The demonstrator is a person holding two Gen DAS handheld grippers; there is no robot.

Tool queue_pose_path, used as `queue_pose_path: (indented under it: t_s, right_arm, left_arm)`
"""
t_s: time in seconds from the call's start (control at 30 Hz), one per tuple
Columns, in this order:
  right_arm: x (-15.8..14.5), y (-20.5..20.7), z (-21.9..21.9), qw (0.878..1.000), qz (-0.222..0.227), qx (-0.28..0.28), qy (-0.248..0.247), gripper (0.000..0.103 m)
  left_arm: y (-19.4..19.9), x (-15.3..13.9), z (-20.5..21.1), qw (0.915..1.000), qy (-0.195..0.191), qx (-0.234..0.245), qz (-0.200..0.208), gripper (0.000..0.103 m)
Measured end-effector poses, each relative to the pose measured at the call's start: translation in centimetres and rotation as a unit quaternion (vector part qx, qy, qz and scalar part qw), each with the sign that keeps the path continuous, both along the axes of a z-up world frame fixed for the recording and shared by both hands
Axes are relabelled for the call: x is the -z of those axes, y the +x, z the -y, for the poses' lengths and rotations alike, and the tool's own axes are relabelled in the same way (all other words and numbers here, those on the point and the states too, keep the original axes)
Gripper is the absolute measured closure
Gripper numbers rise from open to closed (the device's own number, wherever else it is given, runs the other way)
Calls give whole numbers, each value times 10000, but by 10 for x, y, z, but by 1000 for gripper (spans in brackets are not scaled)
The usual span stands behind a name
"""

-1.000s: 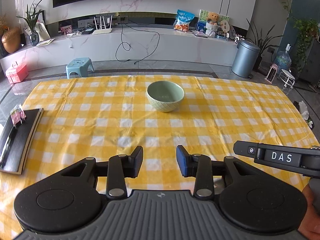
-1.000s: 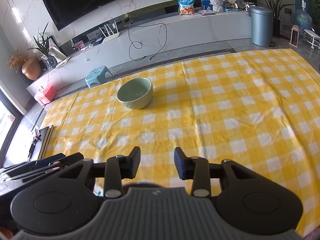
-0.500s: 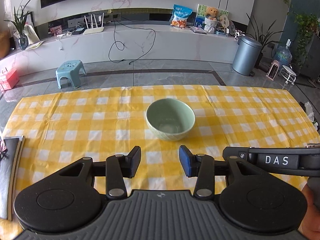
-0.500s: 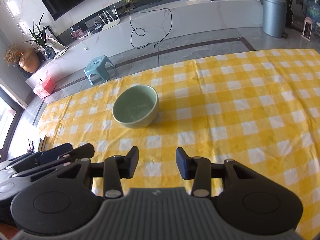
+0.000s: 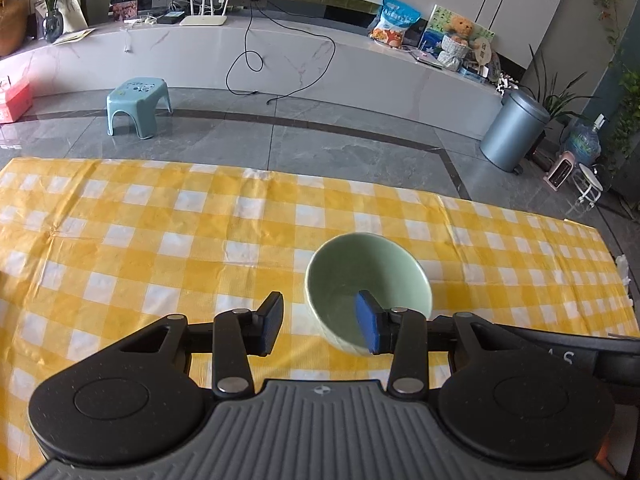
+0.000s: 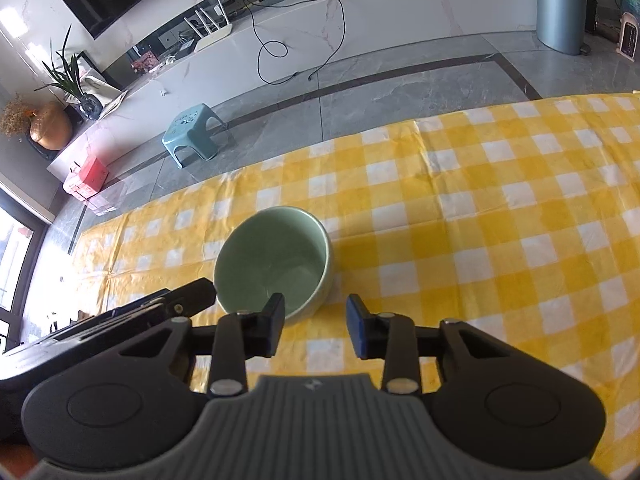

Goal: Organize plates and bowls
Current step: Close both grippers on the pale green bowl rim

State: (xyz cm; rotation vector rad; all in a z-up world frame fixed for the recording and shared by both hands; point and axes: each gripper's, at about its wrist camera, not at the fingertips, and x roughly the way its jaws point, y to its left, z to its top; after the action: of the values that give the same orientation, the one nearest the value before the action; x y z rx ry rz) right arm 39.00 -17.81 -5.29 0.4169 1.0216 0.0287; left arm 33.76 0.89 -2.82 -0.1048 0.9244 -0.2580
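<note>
On the bench covered with a yellow-and-white checked cloth (image 5: 160, 240) stands a single pale green, round ceramic bowl (image 5: 360, 272), upright and empty, near the far edge of the cloth. Both claws hang close over it from the near side, pointing steeply down.

The left claw (image 5: 318, 326) is open, its jaws parted with nothing pressed between them; they have just been narrowing a little. In the left wrist view its right blue pad (image 5: 366, 328) overlaps the bowl's inside, and the bowl's near-left wall sits in the gap, while the other finger stands outside the bowl over the cloth. Whether either pad touches the rim cannot be told.

The right claw (image 6: 316, 326) is also open and has just been closing somewhat, with only cloth showing between its jaws. In the right wrist view its left finger (image 6: 274, 320) overlaps the bowl's near rim, and the bowl lies ahead and to the left of the gap.

Beyond the bench lie a grey tiled floor, a small light blue plastic stool (image 5: 138, 106) and a grey metal bin (image 5: 514, 130).
</note>
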Motion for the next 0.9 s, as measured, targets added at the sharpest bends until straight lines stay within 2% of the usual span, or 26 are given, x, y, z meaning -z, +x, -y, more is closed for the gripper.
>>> queue_pose_path:
  t_s: [0.07,0.33,0.43,0.73,0.9]
  right_arm:
    - [5,7,-2,9999,-24,40,104,75]
    - [31,27,-1,9994,-250,201,128,88]
    - [36,30,-3,9994,-245,210,135,89]
    - [41,33,-2,9990,-307,274,171,91]
    - [33,19,-5,9991,-328,269,93,93]
  left_arm:
    - [4,7,3,10000,34,-8,-21,65]
    - [18,32,11,9996,-13,-114,-275,78]
    - [21,37,13,9994,-35,-111,-341,85]
    - [21,35,19,9992,149,-150,-332,91]
    - [7,26,17,9994,178,-118,-279,93]
